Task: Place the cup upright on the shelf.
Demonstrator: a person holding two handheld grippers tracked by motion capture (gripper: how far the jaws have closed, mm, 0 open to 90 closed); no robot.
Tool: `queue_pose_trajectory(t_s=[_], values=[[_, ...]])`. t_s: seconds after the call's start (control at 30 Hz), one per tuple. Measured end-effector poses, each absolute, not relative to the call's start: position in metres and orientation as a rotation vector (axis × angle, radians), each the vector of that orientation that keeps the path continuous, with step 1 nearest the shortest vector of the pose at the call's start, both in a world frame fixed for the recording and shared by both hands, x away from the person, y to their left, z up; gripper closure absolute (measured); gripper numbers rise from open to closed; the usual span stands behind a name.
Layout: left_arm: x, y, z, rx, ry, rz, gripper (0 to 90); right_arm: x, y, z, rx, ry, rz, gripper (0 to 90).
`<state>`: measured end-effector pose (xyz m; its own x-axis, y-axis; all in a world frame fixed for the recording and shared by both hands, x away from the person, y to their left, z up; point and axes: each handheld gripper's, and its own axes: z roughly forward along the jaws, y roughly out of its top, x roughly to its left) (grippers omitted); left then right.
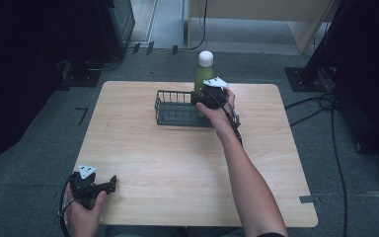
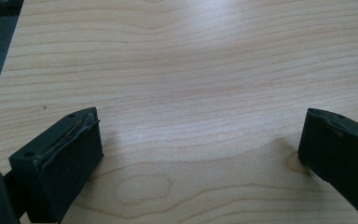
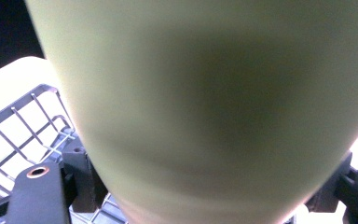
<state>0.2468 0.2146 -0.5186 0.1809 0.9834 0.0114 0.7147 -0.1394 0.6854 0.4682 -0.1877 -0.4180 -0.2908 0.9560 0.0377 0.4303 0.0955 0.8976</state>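
Observation:
A green bottle [image 1: 203, 75] with a white cap [image 1: 206, 58] stands upright at the right end of a dark wire basket [image 1: 170, 92]. My right gripper [image 1: 201, 97] is shut on its body, and my hand hides its lower part. In the right gripper view the green bottle [image 3: 205, 107] sits close between the jaws, with the basket's wires [image 3: 23, 121] below it to the left. Whether its base touches the basket floor I cannot tell. My left gripper [image 1: 112, 183] rests at the table's front left corner. Its jaws stand wide open [image 2: 200, 140] over bare wood.
The basket sits on the far middle of the light wooden table [image 1: 177, 163]. Dark stands and cables lie on the floor to the right [image 1: 325, 106] and at the back left [image 1: 86, 69].

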Motion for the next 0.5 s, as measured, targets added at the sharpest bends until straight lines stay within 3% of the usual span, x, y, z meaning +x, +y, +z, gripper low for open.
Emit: queue_pose_trajectory(t_s=[0.27,0.5], values=[[0.2468,0.2145,-0.5186,1.919,1.59,0.643,0.0,0.4671,-0.1906,-0.4165,1.372,1.821,1.158,17.7],[0.2467,0.2146,-0.5185,1.922,1.589,0.642,0.0,0.4624,-0.1962,-0.4112,1.368,1.831,1.164,8.3]])
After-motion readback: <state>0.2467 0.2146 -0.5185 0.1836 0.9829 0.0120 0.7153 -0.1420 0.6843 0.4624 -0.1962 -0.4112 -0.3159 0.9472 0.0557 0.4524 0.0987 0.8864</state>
